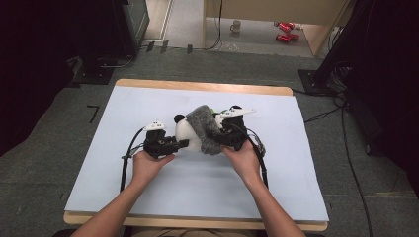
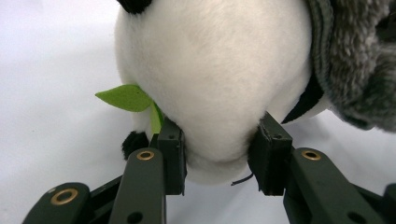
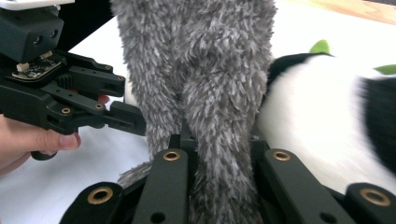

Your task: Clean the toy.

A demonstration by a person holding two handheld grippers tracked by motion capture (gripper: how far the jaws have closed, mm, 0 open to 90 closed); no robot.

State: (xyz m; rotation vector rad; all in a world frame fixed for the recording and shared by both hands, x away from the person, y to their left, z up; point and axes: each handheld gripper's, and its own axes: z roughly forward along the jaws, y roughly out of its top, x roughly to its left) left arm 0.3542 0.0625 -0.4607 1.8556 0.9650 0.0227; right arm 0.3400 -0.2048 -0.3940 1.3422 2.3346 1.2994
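A white and black plush panda [image 1: 186,131] lies on the white sheet at the table's middle, with a grey furry scarf [image 1: 205,127] draped over it. My left gripper [image 1: 184,143] comes in from the left, shut on the panda's white body [image 2: 215,70], and both pads dent the plush. A green felt leaf [image 2: 123,97] sticks out beside the left jaw. My right gripper [image 1: 223,134] is shut on the scarf [image 3: 205,70], which bunches up between its jaws. In the right gripper view the panda [image 3: 317,116] lies to the right and the left gripper [image 3: 128,119] reaches in from the left.
The white sheet [image 1: 163,187] covers most of a wooden table [image 1: 197,85]. Cables trail from both grippers across the sheet. On the floor beyond stand a mug [image 1: 236,25], red cans [image 1: 285,30] and dark equipment stands at both sides.
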